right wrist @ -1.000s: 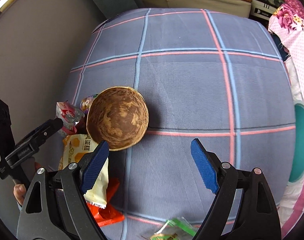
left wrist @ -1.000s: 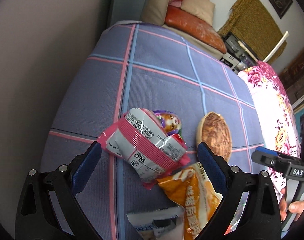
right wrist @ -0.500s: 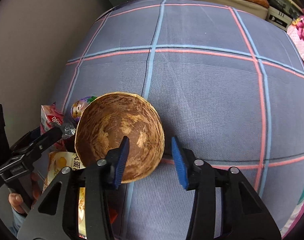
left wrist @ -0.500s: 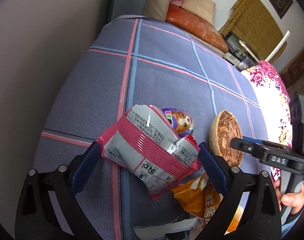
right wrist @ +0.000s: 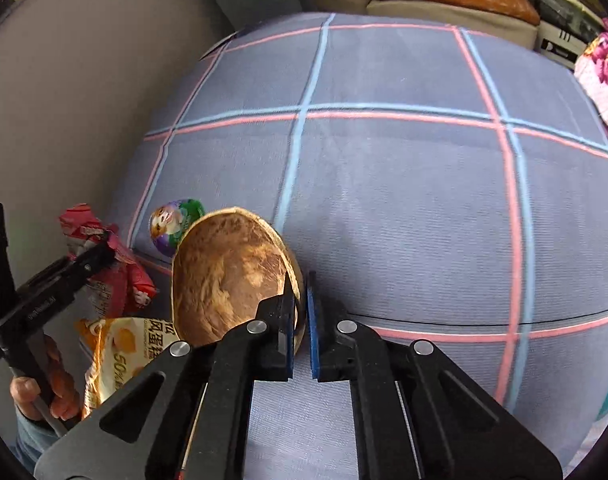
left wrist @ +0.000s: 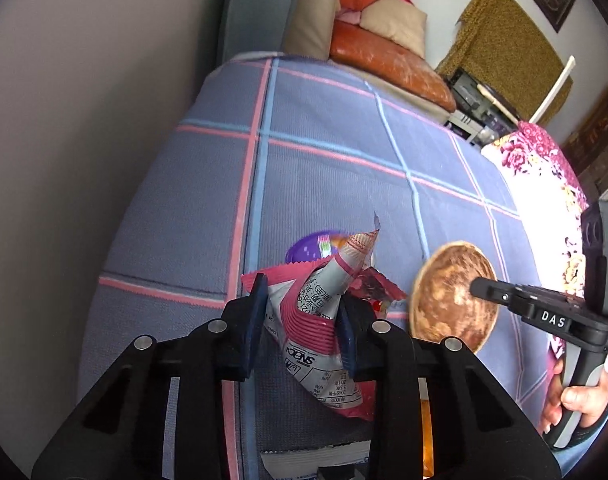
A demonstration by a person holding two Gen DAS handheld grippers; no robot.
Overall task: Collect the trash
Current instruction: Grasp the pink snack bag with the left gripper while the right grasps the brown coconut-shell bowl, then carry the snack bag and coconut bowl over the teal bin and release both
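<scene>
My left gripper (left wrist: 301,316) is shut on a pink and white snack wrapper (left wrist: 324,320), crumpled between the pads and lifted off the blue checked bed cover (left wrist: 328,184). My right gripper (right wrist: 301,312) is shut on the rim of a brown wooden bowl (right wrist: 227,276), which is tilted up on edge; the bowl also shows in the left wrist view (left wrist: 452,296). A purple cartoon wrapper (right wrist: 175,224) lies behind the bowl. An orange and yellow snack bag (right wrist: 119,356) lies near the bed's left edge.
A grey wall (left wrist: 83,120) runs along the bed's left side. Cushions (left wrist: 388,60) lie on a sofa past the bed's far end. A floral cloth (left wrist: 544,184) hangs at the right. A white wrapper (left wrist: 312,456) lies under my left gripper.
My left gripper closed on the pink wrapper and raised it. My right gripper moved in, closed on the bowl's rim and tipped the bowl up.
</scene>
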